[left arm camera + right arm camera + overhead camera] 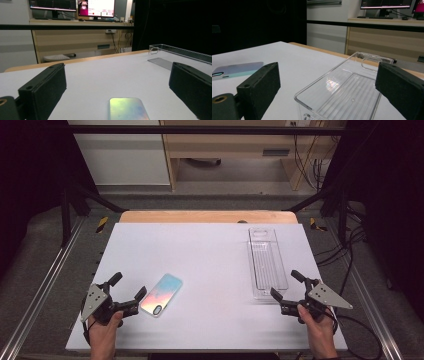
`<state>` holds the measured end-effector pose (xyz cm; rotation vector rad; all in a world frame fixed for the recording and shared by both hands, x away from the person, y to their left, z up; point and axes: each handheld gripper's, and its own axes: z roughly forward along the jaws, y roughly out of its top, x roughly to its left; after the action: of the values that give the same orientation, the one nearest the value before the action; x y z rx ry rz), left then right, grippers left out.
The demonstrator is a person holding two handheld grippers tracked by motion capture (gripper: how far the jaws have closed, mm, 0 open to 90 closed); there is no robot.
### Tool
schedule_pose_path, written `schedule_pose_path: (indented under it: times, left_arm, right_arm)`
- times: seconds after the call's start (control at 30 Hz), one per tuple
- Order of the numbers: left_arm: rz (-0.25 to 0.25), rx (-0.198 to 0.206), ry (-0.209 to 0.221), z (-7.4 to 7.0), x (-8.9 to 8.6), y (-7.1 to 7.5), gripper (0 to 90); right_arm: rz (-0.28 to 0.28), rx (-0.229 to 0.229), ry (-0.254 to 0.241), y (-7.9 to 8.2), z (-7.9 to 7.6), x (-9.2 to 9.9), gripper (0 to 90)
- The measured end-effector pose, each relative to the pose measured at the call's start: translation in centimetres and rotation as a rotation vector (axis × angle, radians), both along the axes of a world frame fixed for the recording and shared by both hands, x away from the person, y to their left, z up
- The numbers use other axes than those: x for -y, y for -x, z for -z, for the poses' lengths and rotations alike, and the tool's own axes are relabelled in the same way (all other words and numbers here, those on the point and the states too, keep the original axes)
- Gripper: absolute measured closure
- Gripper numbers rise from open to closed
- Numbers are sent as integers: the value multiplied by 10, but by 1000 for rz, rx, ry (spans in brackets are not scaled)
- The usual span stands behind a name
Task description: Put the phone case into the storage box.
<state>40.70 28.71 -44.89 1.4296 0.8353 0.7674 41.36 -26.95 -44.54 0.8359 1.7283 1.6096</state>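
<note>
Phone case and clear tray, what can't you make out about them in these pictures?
- Phone case: near end cut off by the bottom edge of the left gripper view; in the right gripper view a black jaw covers one end.
- Clear tray: near corner cut off by the bottom edge of the right gripper view; a jaw hides its right side.

I can read no text, label, brand or number anywhere here. The monitors (96,8) behind my desk show coloured windows, but their writing is too small and blurred to make out, and the phone case (161,294) carries no legible print.
</note>
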Motion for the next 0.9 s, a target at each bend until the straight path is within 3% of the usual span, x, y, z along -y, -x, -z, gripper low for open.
schedule_pose_path:
  times: [0.43,0.5,0.6,0.9]
  left_arm:
    - [-24,-48,-21,1,4,-3,42]
    - [-14,-67,-34,2,5,-4,88]
    - [-17,-90,-30,4,7,-6,90]
    - [-20,-93,-37,3,7,-8,85]
  right_arm:
    - [26,-18,8,2,4,5,61]
    - [34,-19,6,1,4,6,58]
    - [41,-21,11,2,4,6,58]
    - [44,-18,33,2,5,5,58]
